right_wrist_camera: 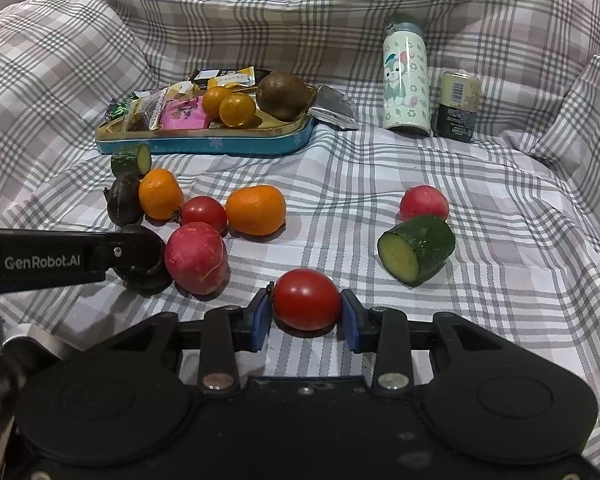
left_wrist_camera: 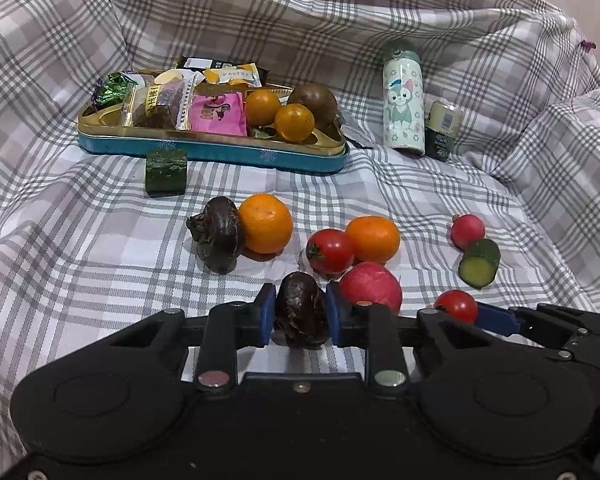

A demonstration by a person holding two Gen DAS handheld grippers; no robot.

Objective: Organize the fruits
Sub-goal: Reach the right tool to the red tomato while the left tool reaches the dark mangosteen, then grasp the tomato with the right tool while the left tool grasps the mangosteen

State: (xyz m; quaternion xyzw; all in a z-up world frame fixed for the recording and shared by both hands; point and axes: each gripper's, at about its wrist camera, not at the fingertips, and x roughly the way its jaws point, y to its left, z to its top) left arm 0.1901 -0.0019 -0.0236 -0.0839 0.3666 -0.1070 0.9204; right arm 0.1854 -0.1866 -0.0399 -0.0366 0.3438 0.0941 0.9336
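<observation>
- Pick-up step: left claw pinches a dark water chestnut; right claw brackets a tomato, apparently touching.
- Next, I'd judge: carry both to the tin tray.

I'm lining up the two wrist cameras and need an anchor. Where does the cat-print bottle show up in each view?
Left wrist view: the cat-print bottle stands upright in the upper right, right of the blue tin tray, with a small dark can beside it on its right.
Right wrist view: the bottle stands upright in the upper right, again right of the tray and left of the can.
Shared landmark: the blue tin tray.
</observation>
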